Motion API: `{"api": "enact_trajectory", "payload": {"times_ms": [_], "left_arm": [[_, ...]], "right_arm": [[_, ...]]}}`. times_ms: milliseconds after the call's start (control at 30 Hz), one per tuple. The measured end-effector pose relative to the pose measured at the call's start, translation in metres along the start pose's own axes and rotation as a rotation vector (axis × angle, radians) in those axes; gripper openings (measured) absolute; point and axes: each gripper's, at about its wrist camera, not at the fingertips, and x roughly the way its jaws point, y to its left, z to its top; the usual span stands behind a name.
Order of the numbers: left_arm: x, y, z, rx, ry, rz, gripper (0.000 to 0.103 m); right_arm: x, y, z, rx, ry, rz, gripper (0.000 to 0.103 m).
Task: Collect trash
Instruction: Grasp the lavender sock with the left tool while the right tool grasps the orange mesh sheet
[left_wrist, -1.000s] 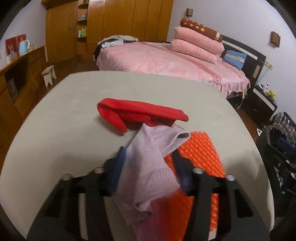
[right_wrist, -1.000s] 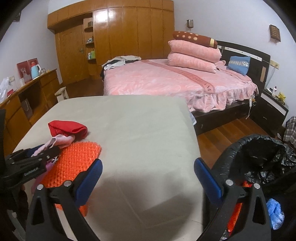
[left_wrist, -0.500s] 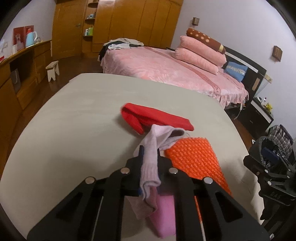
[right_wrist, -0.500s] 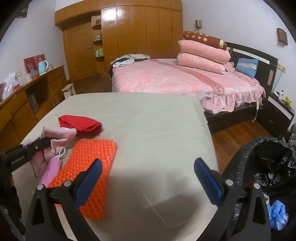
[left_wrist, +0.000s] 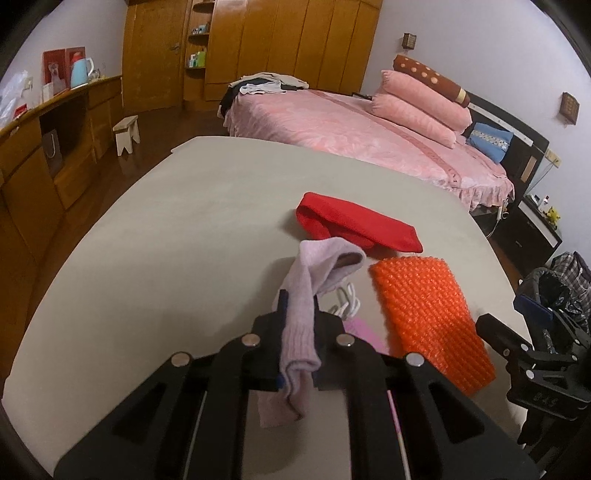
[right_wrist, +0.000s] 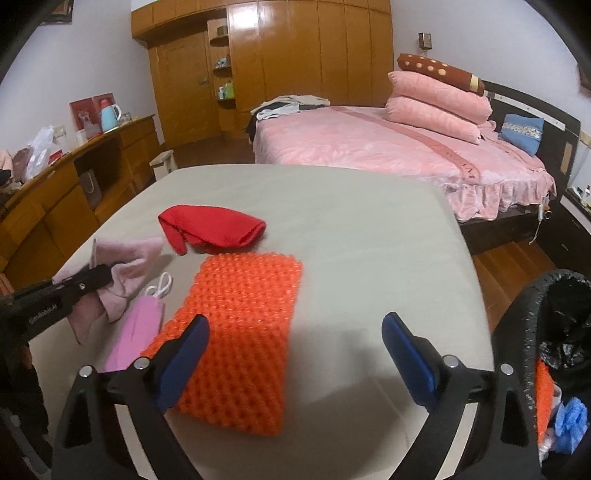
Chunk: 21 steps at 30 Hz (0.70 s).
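My left gripper (left_wrist: 299, 301) is shut on a pale lilac sock (left_wrist: 310, 288), which hangs from its jaws just above the grey table (left_wrist: 166, 258); the same gripper (right_wrist: 96, 274) and sock (right_wrist: 127, 271) show at the left of the right wrist view. My right gripper (right_wrist: 295, 324) stands wide with its jaws closing, hovering over the near end of an orange bubble-wrap sheet (right_wrist: 243, 314). The sheet lies flat between and under the fingers, and the pads do not touch it. A pink face mask (right_wrist: 136, 332) lies beside the sheet, and a red cloth (right_wrist: 214, 229) beyond it.
A black-lined trash bin (right_wrist: 524, 325) stands off the table's right edge with orange and blue scraps inside. A pink bed (right_wrist: 369, 140) lies behind the table, and a wooden sideboard (right_wrist: 92, 177) runs along the left. The table's far half is bare.
The left jaws shut on the sock and drew it left off the orange sheet, uncovering the pink mask. The right gripper moved left from the bin side to over the sheet.
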Motion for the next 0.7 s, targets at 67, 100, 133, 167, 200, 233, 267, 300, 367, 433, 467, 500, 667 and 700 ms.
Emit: {"api": "enact_trajectory", "payload": {"times_ms": [67,100,133,167,200,233,267,300,367,433,467,500,667,700], "left_arm": [[0.0,0.001,-0.002,-0.002,0.002,-0.001,0.009],[0.0,0.002,-0.002,-0.005,0.005,-0.002,0.009],[0.0,0.002,-0.003,-0.005,0.006,-0.002,0.009],[0.0,0.002,-0.003,-0.005,0.007,-0.001,0.009],[0.0,0.002,-0.004,-0.004,0.007,0.0,0.009],[0.0,0.002,-0.004,-0.001,0.006,0.002,0.009],[0.0,0.002,-0.005,0.003,0.005,0.003,0.009],[0.0,0.001,-0.007,0.006,0.003,0.004,0.009],[0.0,0.001,-0.007,0.008,0.002,0.003,0.009],[0.0,0.001,-0.006,0.008,0.0,0.003,0.009],[0.001,0.002,-0.006,0.009,0.0,0.003,0.009],[0.001,0.002,-0.006,0.008,0.0,0.003,0.009],[0.0,0.002,-0.006,0.008,0.0,0.003,0.009],[0.001,0.002,-0.006,0.008,0.0,0.003,0.009]], "right_arm": [[0.002,0.004,-0.001,-0.004,0.011,0.01,0.09],[0.002,0.005,-0.002,-0.007,0.014,0.013,0.09],[0.003,0.007,-0.002,-0.011,0.018,0.016,0.089],[0.004,0.01,-0.003,-0.015,0.023,0.021,0.088],[0.005,0.013,-0.004,-0.022,0.028,0.027,0.087],[0.006,0.016,-0.005,-0.037,0.036,0.026,0.085],[0.007,0.018,-0.005,-0.045,0.042,0.023,0.081],[0.009,0.02,-0.006,-0.054,0.049,0.022,0.079],[0.013,0.022,-0.008,-0.058,0.07,0.022,0.073],[0.016,0.024,-0.01,-0.063,0.093,0.029,0.065],[0.018,0.026,-0.011,-0.066,0.101,0.035,0.059],[0.018,0.026,-0.011,-0.069,0.107,0.042,0.056],[0.016,0.03,-0.013,-0.096,0.099,0.068,0.02],[0.015,0.031,-0.013,-0.098,0.094,0.067,0.018]]}}
